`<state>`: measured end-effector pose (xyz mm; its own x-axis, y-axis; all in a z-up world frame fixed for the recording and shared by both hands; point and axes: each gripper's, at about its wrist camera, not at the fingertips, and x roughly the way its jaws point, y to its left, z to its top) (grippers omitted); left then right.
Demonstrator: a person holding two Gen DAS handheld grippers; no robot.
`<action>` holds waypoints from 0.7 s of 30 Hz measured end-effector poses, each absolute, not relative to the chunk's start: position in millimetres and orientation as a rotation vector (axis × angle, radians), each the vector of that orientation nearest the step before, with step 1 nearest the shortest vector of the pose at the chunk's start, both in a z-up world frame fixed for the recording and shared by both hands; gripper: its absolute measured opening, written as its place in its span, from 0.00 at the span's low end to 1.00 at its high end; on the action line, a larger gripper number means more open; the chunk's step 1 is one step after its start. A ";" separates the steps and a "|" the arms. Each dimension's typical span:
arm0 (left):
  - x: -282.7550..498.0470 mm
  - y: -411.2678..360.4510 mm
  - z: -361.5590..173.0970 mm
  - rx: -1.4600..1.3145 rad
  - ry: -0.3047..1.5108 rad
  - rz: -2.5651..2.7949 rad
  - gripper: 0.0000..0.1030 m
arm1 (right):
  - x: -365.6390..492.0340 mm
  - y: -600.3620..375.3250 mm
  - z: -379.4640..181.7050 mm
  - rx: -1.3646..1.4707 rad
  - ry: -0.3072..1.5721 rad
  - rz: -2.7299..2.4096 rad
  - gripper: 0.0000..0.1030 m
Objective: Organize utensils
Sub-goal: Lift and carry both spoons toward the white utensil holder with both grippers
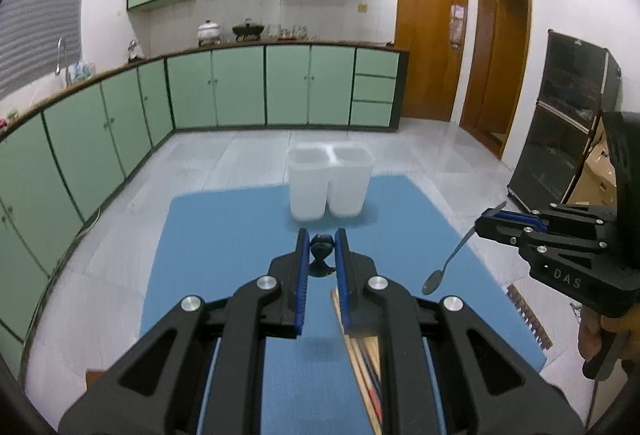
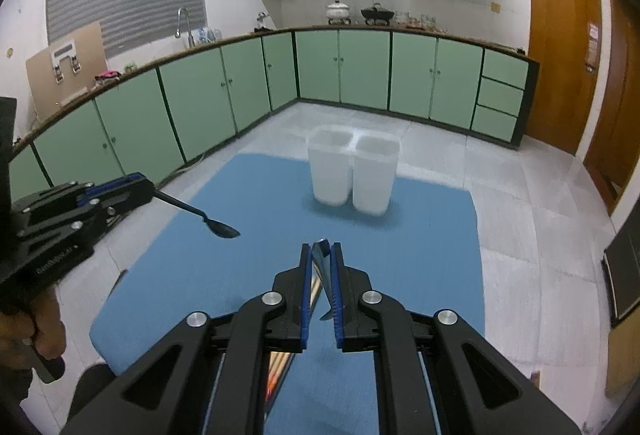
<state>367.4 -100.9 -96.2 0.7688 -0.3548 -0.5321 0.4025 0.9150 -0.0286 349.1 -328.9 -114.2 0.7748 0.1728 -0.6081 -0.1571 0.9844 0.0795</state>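
Left hand-held gripper (image 1: 322,247) clamping black spoon (image 2: 222,229), right hand-held gripper (image 2: 321,255) clamping steel spoon (image 1: 434,281), bowls visible only cross-view.

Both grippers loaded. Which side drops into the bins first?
Probably right. The right gripper holds the metal spoon and sits about centred on the bins. The left gripper grips a black spoon and sits about as far back, so it's close.

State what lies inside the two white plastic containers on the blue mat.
Nothing shows above either rim of the two white plastic containers; their frosted walls hide the insides.
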 end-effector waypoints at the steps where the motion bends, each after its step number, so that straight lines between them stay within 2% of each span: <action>1: 376.8 -103.9 -88.6 0.092 0.548 -0.413 0.11 | 358.4 -330.8 -104.3 0.020 0.650 0.180 0.09; 12: 486.3 -138.6 -53.7 0.074 0.493 -0.397 0.11 | 472.3 -354.8 -45.3 0.032 0.571 0.155 0.08; 17: 545.7 -155.9 -63.2 0.047 0.507 -0.388 0.11 | 531.7 -363.2 -54.5 0.028 0.579 0.129 0.08; 21: 586.5 -169.9 -89.5 0.043 0.555 -0.392 0.11 | 577.8 -373.5 -86.9 0.036 0.614 0.111 0.08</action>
<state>586.5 -169.9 -89.5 0.7780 -0.3513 -0.5209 0.3742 0.9251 -0.0649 577.8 -373.5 -86.9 0.8114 0.1150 -0.5730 -0.0937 0.9934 0.0667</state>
